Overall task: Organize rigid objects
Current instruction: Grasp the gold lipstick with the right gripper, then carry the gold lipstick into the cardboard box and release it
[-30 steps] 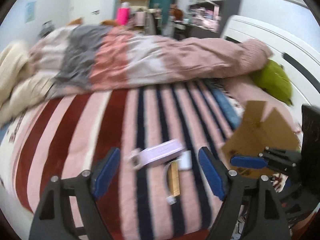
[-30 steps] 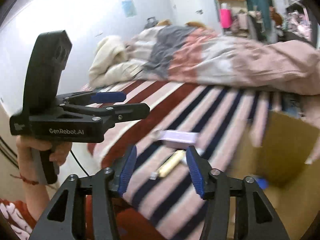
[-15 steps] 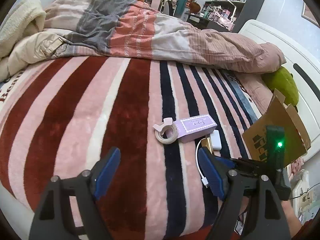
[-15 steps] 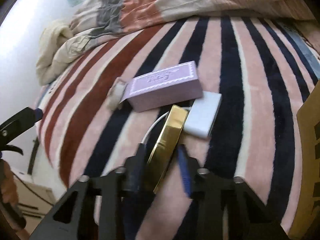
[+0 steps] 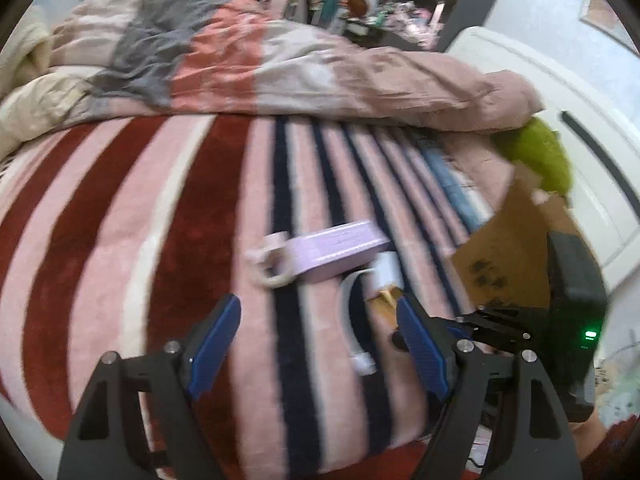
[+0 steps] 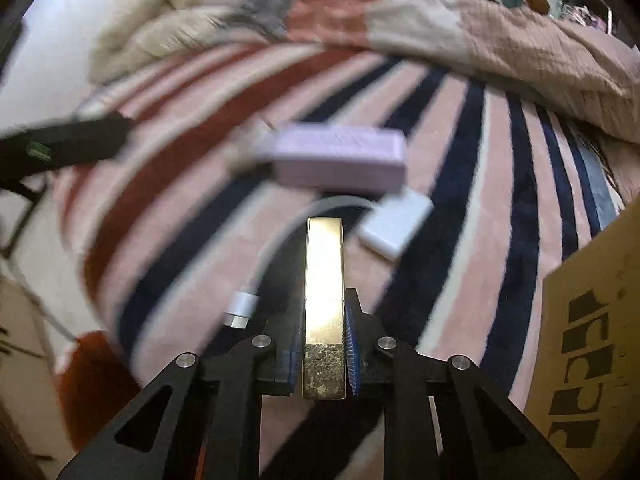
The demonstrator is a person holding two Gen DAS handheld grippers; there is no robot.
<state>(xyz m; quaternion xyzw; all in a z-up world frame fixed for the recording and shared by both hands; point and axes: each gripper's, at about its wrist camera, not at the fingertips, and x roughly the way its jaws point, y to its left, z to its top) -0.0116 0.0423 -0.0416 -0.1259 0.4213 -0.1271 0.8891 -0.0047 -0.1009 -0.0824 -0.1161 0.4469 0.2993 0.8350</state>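
Note:
My right gripper [image 6: 323, 354] is shut on a slim gold bar-shaped case [image 6: 324, 280] and holds it just above the striped blanket [image 6: 460, 184]. Behind it lie a lilac box [image 6: 340, 158], a white charger block [image 6: 396, 224] with its white cable [image 6: 276, 248], and a roll of tape [image 5: 272, 268]. In the left wrist view my left gripper [image 5: 320, 348] is open and empty, hovering over the blanket in front of the lilac box [image 5: 340, 248]; the gold case's tip [image 5: 386, 296] and the right gripper [image 5: 492, 326] show beside its right finger.
An open cardboard box [image 6: 592, 344] stands at the right on the bed, also seen in the left wrist view [image 5: 516, 256]. A bunched quilt [image 5: 280, 64] lies across the far side. A green cushion [image 5: 540, 156] rests by the white headboard [image 5: 560, 92].
My right gripper has closed on the gold case and lifted it off the blanket, turning it straight. The left gripper has drifted slightly and stays open.

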